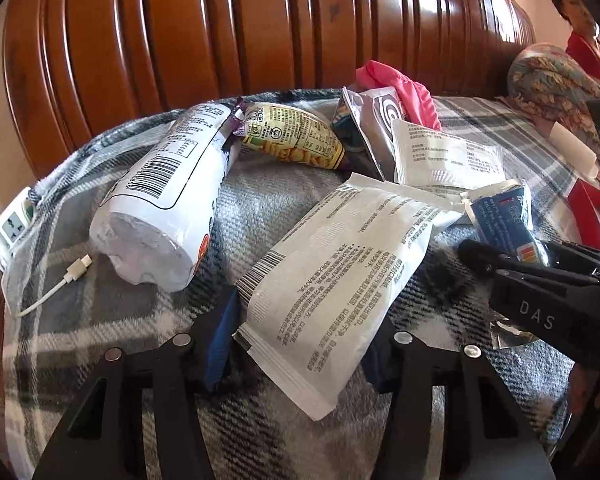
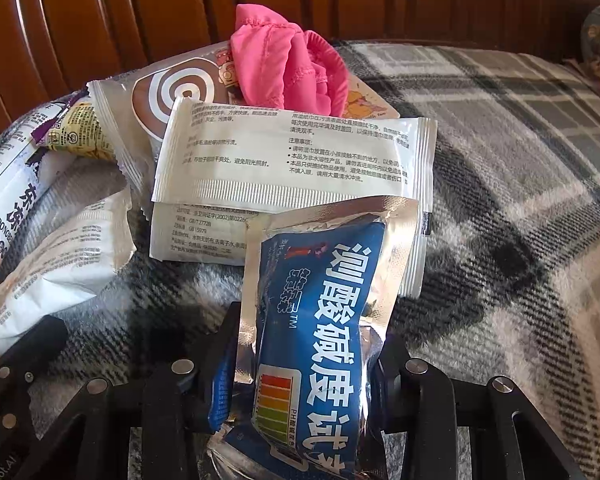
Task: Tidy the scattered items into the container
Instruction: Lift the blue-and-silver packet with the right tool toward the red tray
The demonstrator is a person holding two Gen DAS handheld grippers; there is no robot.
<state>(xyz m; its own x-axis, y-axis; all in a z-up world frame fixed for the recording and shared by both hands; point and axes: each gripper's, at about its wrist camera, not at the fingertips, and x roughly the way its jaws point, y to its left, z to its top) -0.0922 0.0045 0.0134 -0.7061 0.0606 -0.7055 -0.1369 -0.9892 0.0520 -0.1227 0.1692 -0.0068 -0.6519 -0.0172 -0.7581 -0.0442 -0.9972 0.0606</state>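
Observation:
In the left wrist view, a white wipes packet (image 1: 332, 264) with a barcode lies slanted between the fingers of my left gripper (image 1: 300, 320). The blue pads press on both of its sides. My right gripper (image 2: 308, 332) is shut on a blue and silver test-strip pouch (image 2: 320, 312), which is pinched in at the waist. That same pouch (image 1: 500, 216) and the right gripper (image 1: 512, 264) also show at the right of the left wrist view. I cannot make out a container for certain.
On the plaid blanket (image 1: 100, 320) lie a white tube-shaped bag (image 1: 160, 208), a yellow snack packet (image 1: 296, 136), a swirl-print packet (image 2: 172, 92), another white wipes packet (image 2: 292, 156), a pink cloth (image 2: 284, 64) and a white cable (image 1: 60, 284). A wooden headboard (image 1: 220, 20) rises behind. A red object (image 1: 592, 208) sits at the right edge.

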